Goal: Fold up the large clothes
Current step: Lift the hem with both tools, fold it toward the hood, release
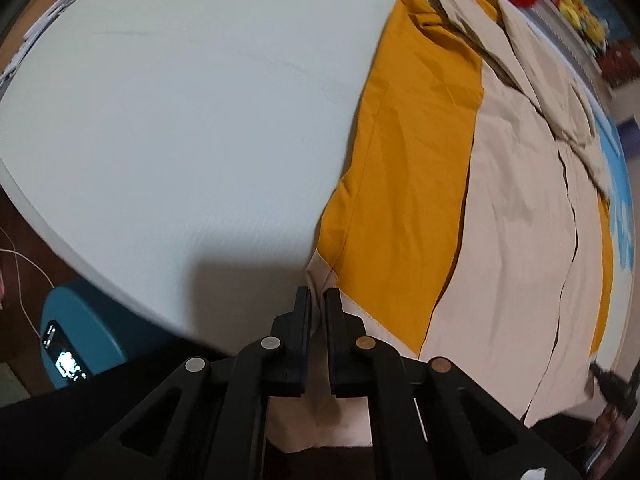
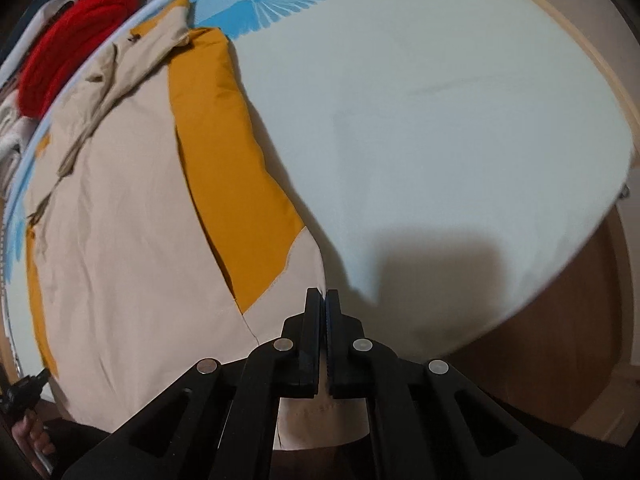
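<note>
- Left hand-held gripper (image 1: 318,294) is pinching a beige corner of the garment (image 1: 500,220) between nearly closed jaws, with cloth showing in the narrow gap; the grip is sitting at the garment's near hem, on the edge facing the open stretch of bed sheet.
- Right hand-held gripper (image 2: 324,296) is closing its jaws almost fully together on the beige hem of the same garment (image 2: 120,240); cloth is hanging down behind and below the fingers.
- Beige-and-mustard garment is lying spread on the pale sheet of the bed (image 1: 180,120), running from the near edge up towards the far side; a mustard panel is showing along the side next to the open sheet, and beige flaps are overlapping down the middle.
- Both grippers are reaching forward and downward over the near edge of the bed, each casting a dark shadow on the sheet just beside its tips.
- Left wrist view alone is showing a teal device (image 1: 80,344) with a lit display low beside the bed, and yellow toys (image 1: 580,12) past the far edge.
- Right wrist view alone is showing a brown floor (image 2: 560,320) beyond the bed's corner.
- Both views are showing a red knitted item (image 2: 72,36) beyond the garment's collar end; each is also catching the other gripper in a hand at the frame edge (image 2: 24,396).
</note>
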